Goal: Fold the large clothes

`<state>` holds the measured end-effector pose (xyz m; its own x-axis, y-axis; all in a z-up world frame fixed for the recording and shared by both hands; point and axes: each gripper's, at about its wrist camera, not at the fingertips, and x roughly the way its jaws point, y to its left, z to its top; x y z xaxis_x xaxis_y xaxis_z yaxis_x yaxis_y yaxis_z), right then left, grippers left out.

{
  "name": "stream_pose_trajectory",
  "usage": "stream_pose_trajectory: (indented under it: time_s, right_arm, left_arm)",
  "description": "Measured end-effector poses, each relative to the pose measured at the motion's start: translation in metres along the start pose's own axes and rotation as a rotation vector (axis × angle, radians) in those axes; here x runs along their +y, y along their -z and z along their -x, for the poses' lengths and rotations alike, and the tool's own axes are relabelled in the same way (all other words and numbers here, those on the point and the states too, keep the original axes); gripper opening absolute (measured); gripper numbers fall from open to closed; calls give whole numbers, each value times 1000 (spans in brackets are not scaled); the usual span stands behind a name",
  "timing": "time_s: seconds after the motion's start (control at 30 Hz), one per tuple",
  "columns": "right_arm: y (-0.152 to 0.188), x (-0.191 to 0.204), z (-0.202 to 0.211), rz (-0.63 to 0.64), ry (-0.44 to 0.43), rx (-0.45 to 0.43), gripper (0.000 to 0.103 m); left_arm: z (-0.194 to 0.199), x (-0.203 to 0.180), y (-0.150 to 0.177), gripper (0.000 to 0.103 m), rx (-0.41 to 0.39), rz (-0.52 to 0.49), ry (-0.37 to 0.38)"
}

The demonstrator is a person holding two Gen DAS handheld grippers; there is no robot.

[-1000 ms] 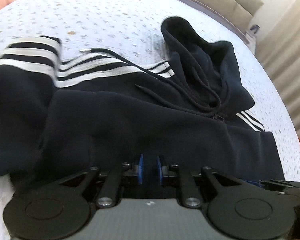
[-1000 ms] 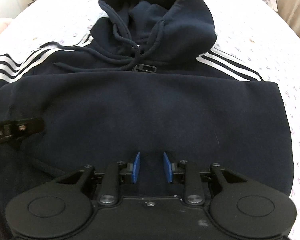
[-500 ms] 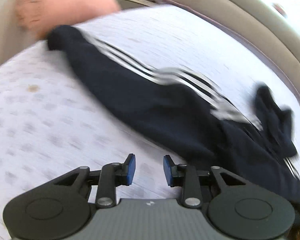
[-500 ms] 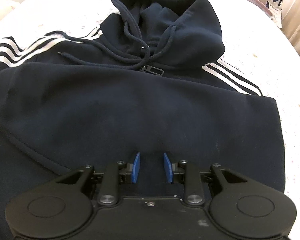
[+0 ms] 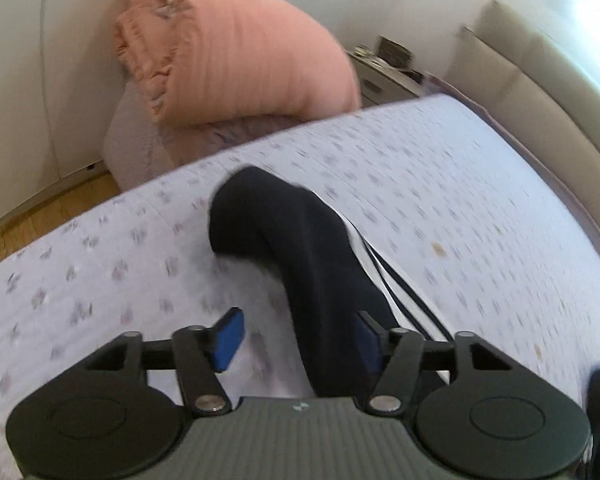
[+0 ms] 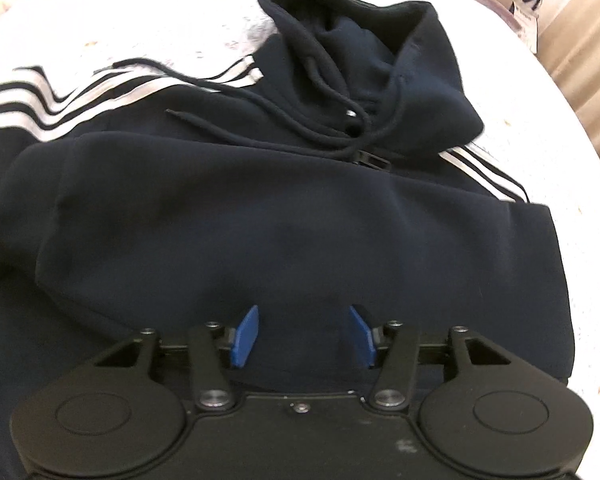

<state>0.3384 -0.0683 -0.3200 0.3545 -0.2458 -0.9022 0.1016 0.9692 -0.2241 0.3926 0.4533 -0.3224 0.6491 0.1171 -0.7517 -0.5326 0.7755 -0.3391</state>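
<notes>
The hoodie point(image 6: 284, 216) lies on the bed point(image 5: 440, 184), front up, its lower part folded up over the chest. It is judged soft, thick and fairly heavy; it will sag and drag rather than hold a shape.

The long axis of the sleeve point(image 5: 300, 248) runs away from the left gripper point(image 5: 296, 338) toward the pink duvet point(image 5: 236, 52), cuff at the far end. The hood point(image 6: 364, 60) points away from the right gripper point(image 6: 304, 336).

Both sets of fingers stand wide apart and grip nothing. The sleeve passes between the left fingers; the right fingers hover at the near folded edge.

The cuff, or the sleeve near it, looks the best hold.
</notes>
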Motion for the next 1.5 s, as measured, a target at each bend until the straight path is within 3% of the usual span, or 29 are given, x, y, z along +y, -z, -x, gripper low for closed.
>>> stream_pose_trajectory:
  time_s: [0.17, 0.27, 0.3, 0.33, 0.37, 0.5, 0.57, 0.67, 0.77, 0.8, 0.93, 1.07, 1.2, 1.33, 1.4, 1.43, 1.47, 1.5]
  right_arm:
    - [-7, -6, -7, -30, -15, 24, 63]
    - [-7, -11, -8, -60, -34, 33, 63]
    - [-6, -10, -6, -66, -32, 31, 60]
    - [-6, -11, -3, -73, -25, 21, 59]
    - [-6, -11, 3, -77, -21, -5, 59]
    - [-4, -6, 32, -35, -54, -158, 59]
    - [-1, 2, 37, 4, -89, -189, 58]
    - [5, 17, 27, 39, -128, -182, 56]
    - [10, 21, -1, 8, -224, -86, 55]
    - [10, 18, -1, -23, -242, -99, 56]
    - [6, -4, 10, -75, -334, -93, 55]
    - [14, -39, 30, -64, -363, -139, 55]
    - [24, -92, 38, -88, -359, -149, 55]
    - [36, -148, 36, -149, -322, -146, 55]
    - [45, -174, 32, -181, -304, -135, 55]
    - [48, -184, 29, -193, -296, -124, 55]
    - [51, -193, 24, -205, -291, -108, 55]
    - [54, -201, 19, -215, -296, -94, 56]
  left_arm:
    - [-46, 21, -19, 68, 67, 152, 94]
    - [-59, 27, -21, 65, 63, 207, 143]
    - [-61, 25, -22, 47, 56, 206, 149]
    - [-63, 23, -23, 13, 57, 190, 160]
    - [-65, 21, -24, 7, 64, 175, 172]
    - [-42, 9, -21, 7, -37, 100, 194]
    - [-19, 3, -17, 7, -80, 72, 209]
    - [10, -4, -13, 7, -139, 33, 188]
    - [35, -15, -11, 7, -190, 1, 185]
    - [44, -23, -12, 7, -205, -22, 189]
    - [94, -80, 7, 7, -272, -197, 271]
    - [138, -162, 56, 7, -302, -404, 408]
    - [167, -252, 137, 7, -268, -620, 555]
    - [165, -325, 229, 10, -224, -826, 599]
    - [149, -353, 275, 21, -144, -938, 595]
    - [136, -366, 303, 40, -76, -1011, 587]
    - [126, -375, 330, 49, -12, -1080, 568]
    - [119, -378, 353, 52, 21, -1122, 535]
